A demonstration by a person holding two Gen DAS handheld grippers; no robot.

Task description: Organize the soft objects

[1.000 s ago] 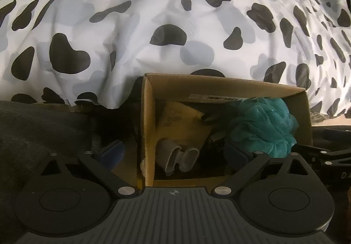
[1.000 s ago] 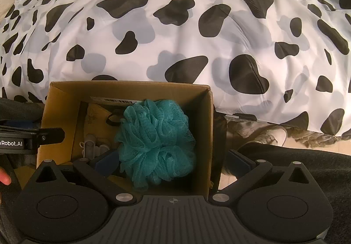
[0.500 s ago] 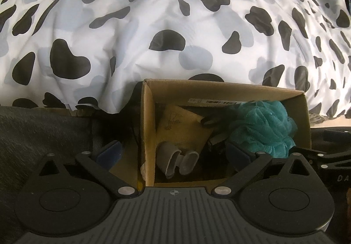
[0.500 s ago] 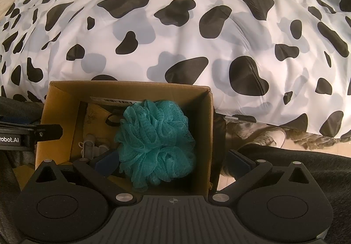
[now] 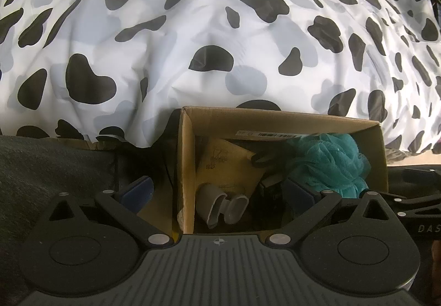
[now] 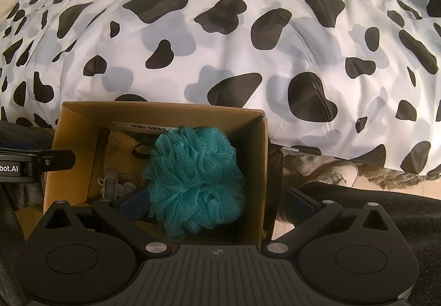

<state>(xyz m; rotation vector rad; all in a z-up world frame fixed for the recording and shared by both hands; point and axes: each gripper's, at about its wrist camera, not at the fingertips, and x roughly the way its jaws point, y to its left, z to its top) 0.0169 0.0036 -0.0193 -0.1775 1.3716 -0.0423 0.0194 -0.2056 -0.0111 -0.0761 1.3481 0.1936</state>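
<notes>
- Sitting in the right half of the brown cardboard box [image 6: 248, 118]: frilly teal mesh bath pouf [image 6: 193, 182].
- Straddling opposite box walls, fingers spread wide, holding nothing: left gripper [image 5: 217, 193] and right gripper [image 6: 217, 201].
- Billowing behind: smooth cow-spotted duvet [image 6: 234, 44].

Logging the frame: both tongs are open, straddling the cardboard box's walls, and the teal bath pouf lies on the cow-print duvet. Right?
Not quite. The teal bath pouf lies inside the cardboard box, not on the cow-print duvet; the right wrist view shows it. Both tongs, left and right, are open, straddling walls.
</notes>
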